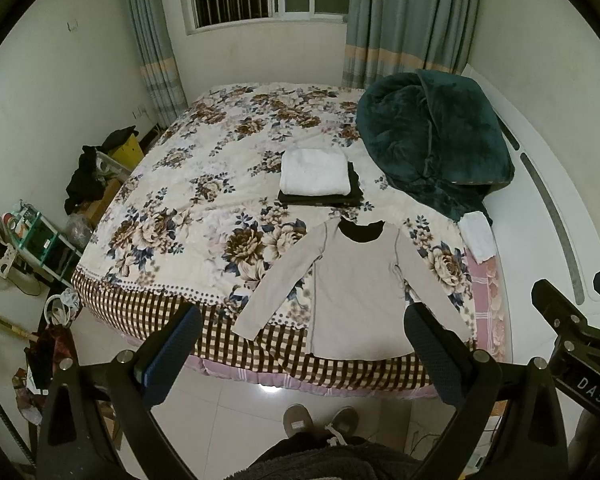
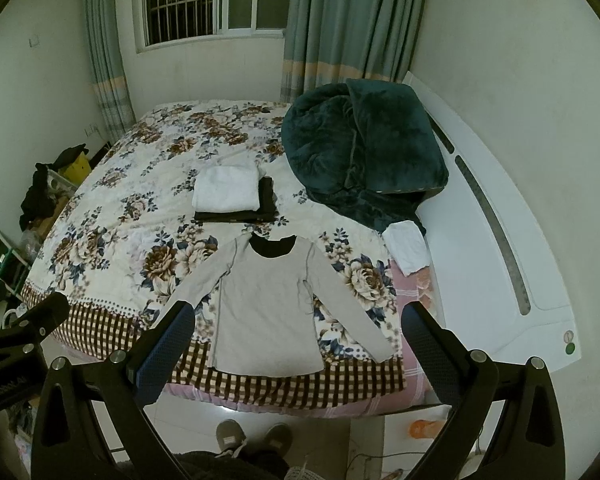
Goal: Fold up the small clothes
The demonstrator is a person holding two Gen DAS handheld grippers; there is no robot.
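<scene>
A light grey long-sleeved shirt (image 1: 352,292) with a black collar lies flat on the bed, sleeves spread; it also shows in the right wrist view (image 2: 264,304). Behind it lies a folded white garment (image 1: 314,171) on folded dark clothes (image 1: 354,192); the same stack shows in the right wrist view (image 2: 226,189). My left gripper (image 1: 302,316) is open and empty, held above the bed's near edge. My right gripper (image 2: 298,316) is open and empty, also held back from the shirt. The right gripper shows at the right edge of the left wrist view (image 1: 572,316).
The bed (image 1: 172,200) has a floral cover with a checked border. A dark green blanket heap (image 1: 432,140) lies at the back right, with a small white cloth (image 1: 477,237) beside it. Cluttered shelves and bags (image 1: 40,240) stand left of the bed. The person's feet (image 1: 320,420) are on the tiled floor.
</scene>
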